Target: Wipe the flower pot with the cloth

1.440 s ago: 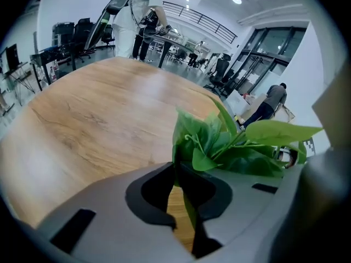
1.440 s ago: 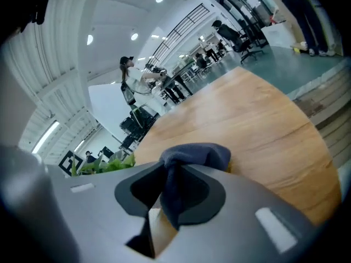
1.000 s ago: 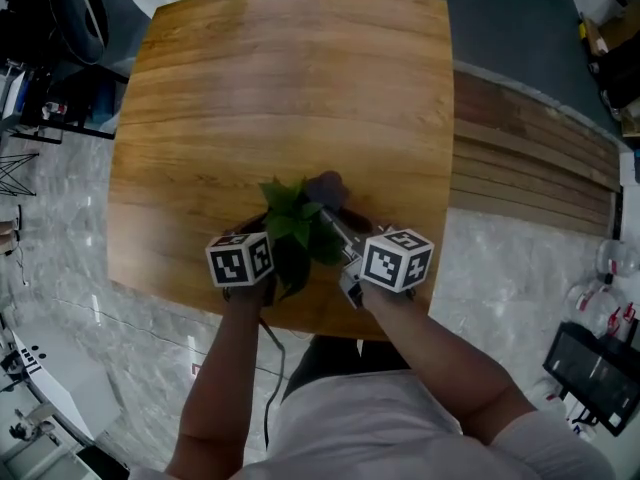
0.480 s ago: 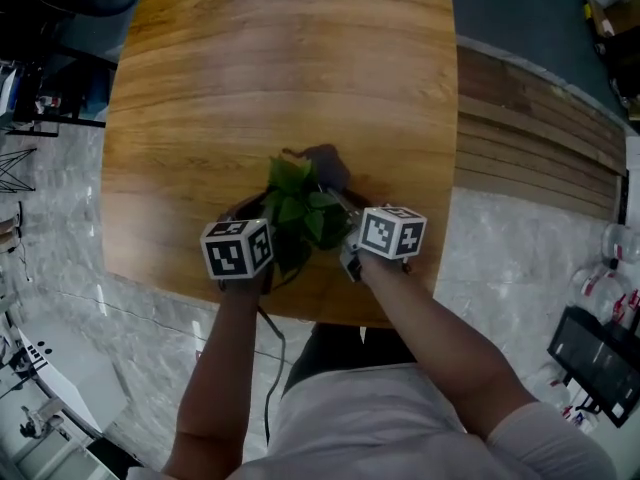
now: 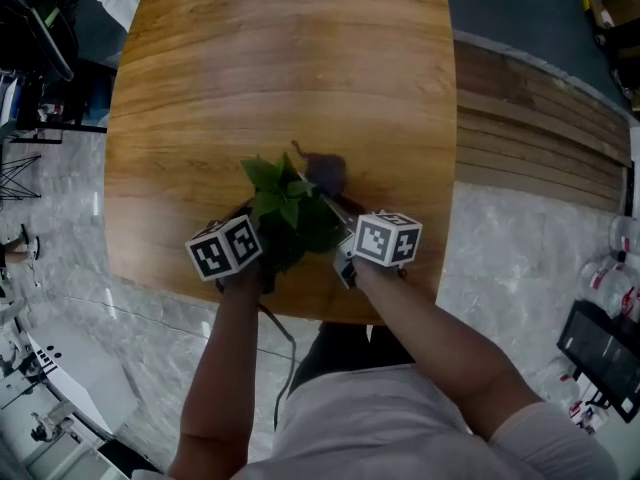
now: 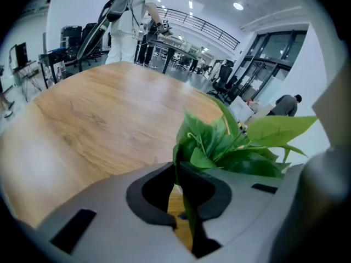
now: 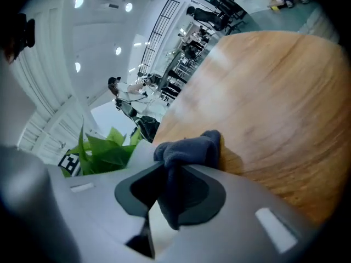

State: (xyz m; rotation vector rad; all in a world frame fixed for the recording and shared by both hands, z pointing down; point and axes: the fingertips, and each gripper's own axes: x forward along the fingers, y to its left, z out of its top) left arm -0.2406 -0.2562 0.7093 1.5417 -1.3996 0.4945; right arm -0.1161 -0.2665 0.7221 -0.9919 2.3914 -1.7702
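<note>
A small potted plant (image 5: 280,200) with green leaves stands near the front edge of the round wooden table (image 5: 280,68); the leaves and my grippers hide its pot. My left gripper (image 5: 262,258) comes in from the left and is shut on a thin green leaf or stem of the plant (image 6: 230,147), as the left gripper (image 6: 178,171) view shows. My right gripper (image 5: 322,196) is shut on a dark grey cloth (image 5: 325,173) right beside the plant. In the right gripper view the cloth (image 7: 189,147) bulges out past the right gripper (image 7: 170,174), with the leaves (image 7: 104,149) to its left.
The table's front edge (image 5: 330,318) lies just below both grippers. A slatted wooden platform (image 5: 530,138) runs along the right, with marble floor (image 5: 60,228) on the left. People (image 6: 126,21) and office furniture stand far behind the table.
The left gripper and the plant have shifted slightly left and the plant has turned a little. The right gripper stays shut on the cloth against the plant's right side.
</note>
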